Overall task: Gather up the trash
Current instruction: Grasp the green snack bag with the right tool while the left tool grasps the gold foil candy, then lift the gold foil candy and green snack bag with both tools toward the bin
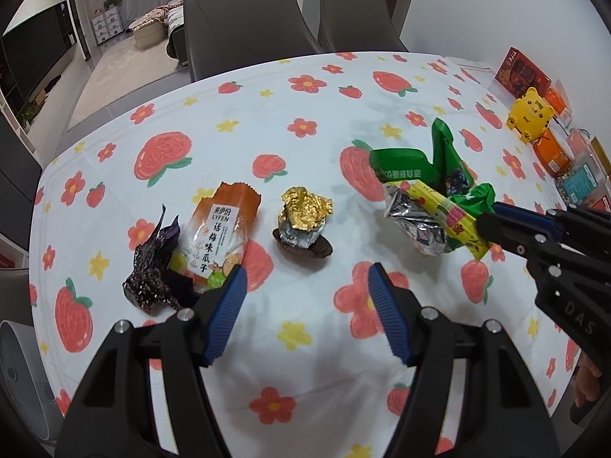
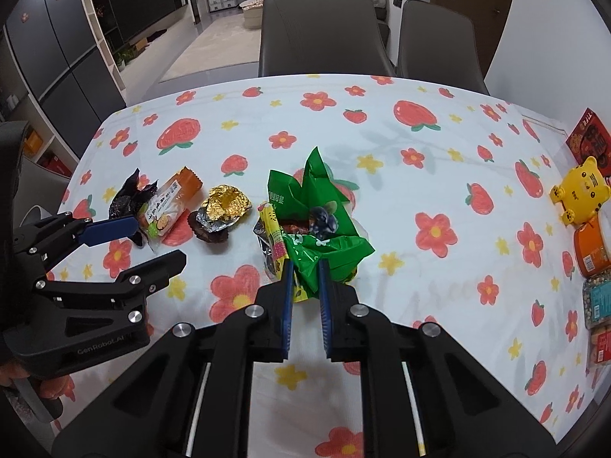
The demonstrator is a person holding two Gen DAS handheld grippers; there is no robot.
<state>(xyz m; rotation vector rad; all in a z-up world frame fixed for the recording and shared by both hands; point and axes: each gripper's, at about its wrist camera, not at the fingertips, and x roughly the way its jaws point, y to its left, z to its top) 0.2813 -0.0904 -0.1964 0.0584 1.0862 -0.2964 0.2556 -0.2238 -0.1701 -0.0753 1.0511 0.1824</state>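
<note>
My right gripper (image 2: 305, 278) is shut on a bunch of trash: a crumpled green wrapper (image 2: 305, 198) together with a yellow wrapper (image 2: 273, 229) and silver foil. In the left wrist view this bunch (image 1: 439, 160) is at the right, pinched by the right gripper (image 1: 485, 225). My left gripper (image 1: 307, 271) is open and holds nothing, just short of a gold foil ball (image 1: 305, 210) in a brown paper cup. Left of the foil lie an orange seed packet (image 1: 221, 236) and a dark purple wrapper (image 1: 152, 271). The right wrist view shows the left gripper (image 2: 152, 242) beside the packet (image 2: 172, 202).
A tablecloth (image 1: 305, 114) with flowers and strawberries covers the table. A yellow tiger toy (image 1: 529, 116), a red box (image 1: 521, 72) and several snack jars (image 2: 592, 252) line the right edge. Two grey chairs (image 2: 320, 30) stand at the far side.
</note>
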